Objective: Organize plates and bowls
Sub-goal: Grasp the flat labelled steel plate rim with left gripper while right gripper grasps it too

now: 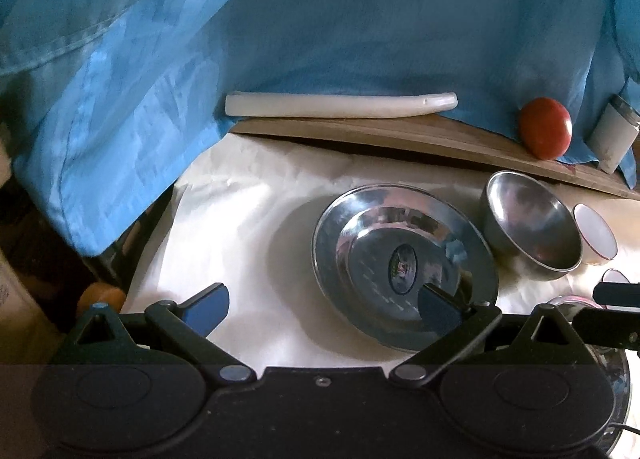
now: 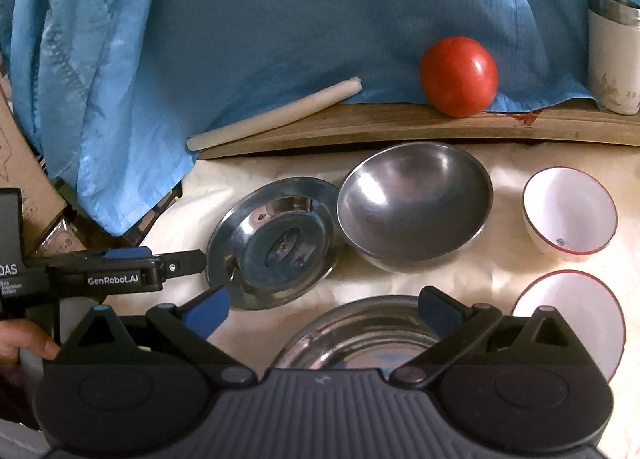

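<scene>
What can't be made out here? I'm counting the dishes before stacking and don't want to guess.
- Glass bowl, right wrist view: near half hidden by the right gripper.
- Lower white bowl, same view: partly behind that gripper.
- Cup: cut by the right edge.
- Plate sticker, left wrist view: too small to read.

White-covered table [image 2: 500,163] bears steel plate [image 2: 276,247], perhaps touching bowl [image 2: 416,207].

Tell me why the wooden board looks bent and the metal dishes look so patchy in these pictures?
Right wrist view: the fisheye lens bows the wooden board; the steel bowl carries soft glare. Left wrist view: the steel plate mirrors bright and dark patches, and the corners go black.
</scene>
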Tool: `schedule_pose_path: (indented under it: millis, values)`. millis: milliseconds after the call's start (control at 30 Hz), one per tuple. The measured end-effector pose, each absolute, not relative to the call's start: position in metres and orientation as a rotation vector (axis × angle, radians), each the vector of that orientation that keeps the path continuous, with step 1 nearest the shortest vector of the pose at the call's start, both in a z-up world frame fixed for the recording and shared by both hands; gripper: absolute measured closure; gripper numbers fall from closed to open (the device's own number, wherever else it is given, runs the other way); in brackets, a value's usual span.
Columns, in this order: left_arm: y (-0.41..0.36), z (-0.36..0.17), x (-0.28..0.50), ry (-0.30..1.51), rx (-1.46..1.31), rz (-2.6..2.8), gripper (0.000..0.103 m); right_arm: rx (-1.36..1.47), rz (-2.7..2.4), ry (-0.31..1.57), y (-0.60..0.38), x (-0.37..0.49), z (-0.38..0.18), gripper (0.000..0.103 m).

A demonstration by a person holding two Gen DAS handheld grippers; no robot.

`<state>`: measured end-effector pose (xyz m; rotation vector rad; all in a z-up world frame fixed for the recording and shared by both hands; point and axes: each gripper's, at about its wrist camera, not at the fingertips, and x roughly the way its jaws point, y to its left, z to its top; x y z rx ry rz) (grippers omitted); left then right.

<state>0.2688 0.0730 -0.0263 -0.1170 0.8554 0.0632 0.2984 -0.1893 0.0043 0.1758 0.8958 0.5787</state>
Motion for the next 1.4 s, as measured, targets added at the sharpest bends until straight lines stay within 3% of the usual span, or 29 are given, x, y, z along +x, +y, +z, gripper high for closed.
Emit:
schedule_pose_path:
  millis: [400,733,933,1033,1167,1400]
  values:
    - [0.069,-0.032,0.295,0.853,-0.094,-0.013,0.003,0.228,0.583,0.955,-0.176,0.320,-0.009,0.001]
    - [0.071,-0.035,0.312,0.854,-0.105,-0.057,0.011,0.233,0.619,0.998,-0.160,0.331,-0.020,0.015]
    - [0.069,-0.040,0.318,0.866,-0.113,-0.091,0.026,0.232,0.610,1.028,-0.154,0.338,-0.029,0.027]
    - [0.068,-0.040,0.319,0.863,-0.111,-0.098,0.034,0.226,0.602,1.035,-0.151,0.340,-0.032,0.028]
    - [0.070,-0.044,0.321,0.882,-0.130,-0.093,0.052,0.208,0.602,1.044,-0.146,0.342,-0.036,0.036]
    - [0.072,-0.047,0.323,0.887,-0.148,-0.091,0.064,0.192,0.604,1.055,-0.140,0.342,-0.037,0.054]
